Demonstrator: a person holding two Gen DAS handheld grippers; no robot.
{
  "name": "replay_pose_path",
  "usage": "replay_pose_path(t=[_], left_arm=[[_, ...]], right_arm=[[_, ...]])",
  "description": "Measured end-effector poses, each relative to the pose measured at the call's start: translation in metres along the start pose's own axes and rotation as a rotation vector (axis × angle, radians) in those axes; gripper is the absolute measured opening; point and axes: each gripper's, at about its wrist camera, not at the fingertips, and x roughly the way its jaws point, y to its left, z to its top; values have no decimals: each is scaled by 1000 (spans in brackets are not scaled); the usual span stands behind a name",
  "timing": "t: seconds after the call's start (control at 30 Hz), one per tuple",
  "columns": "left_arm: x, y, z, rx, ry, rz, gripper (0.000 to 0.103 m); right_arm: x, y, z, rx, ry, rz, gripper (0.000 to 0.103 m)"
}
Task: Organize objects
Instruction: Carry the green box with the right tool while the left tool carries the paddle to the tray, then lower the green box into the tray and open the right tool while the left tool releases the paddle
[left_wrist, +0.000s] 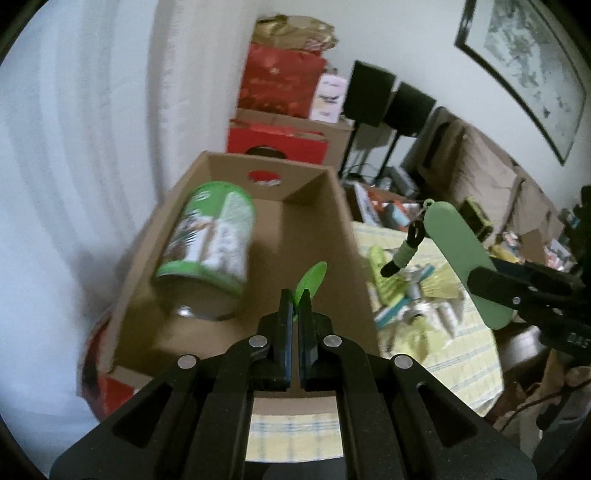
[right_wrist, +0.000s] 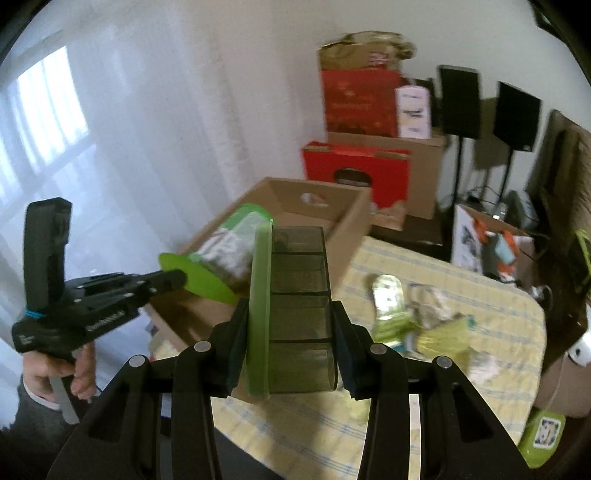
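My left gripper, pinched on a green lid, hangs over the box, nearer than my right gripper clamping the organizer upright.

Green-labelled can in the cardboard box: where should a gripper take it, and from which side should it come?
Take the green-labelled can across the middle of its round body, from above. It seems to lie on its side inside the cardboard box, near one wall, so the walls block any level approach.
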Motion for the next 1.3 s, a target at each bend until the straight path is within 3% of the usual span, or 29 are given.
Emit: replay_pose_path(t=[0.27,0.63,1.07,1.3], left_arm=[[3,32,-11,-31,12,100,2],[20,61,-20,-73,60,178,2],[40,65,-26,-86,95,214,2],[43,66,-27,-94,101,211,3]], right_arm=[[45,42,-5,-92,91,80,43],[108,73,-21,-225,279,209,43],[142,72,-14,-294,394,228,43],[152,79,-21,-351,408,155,43]])
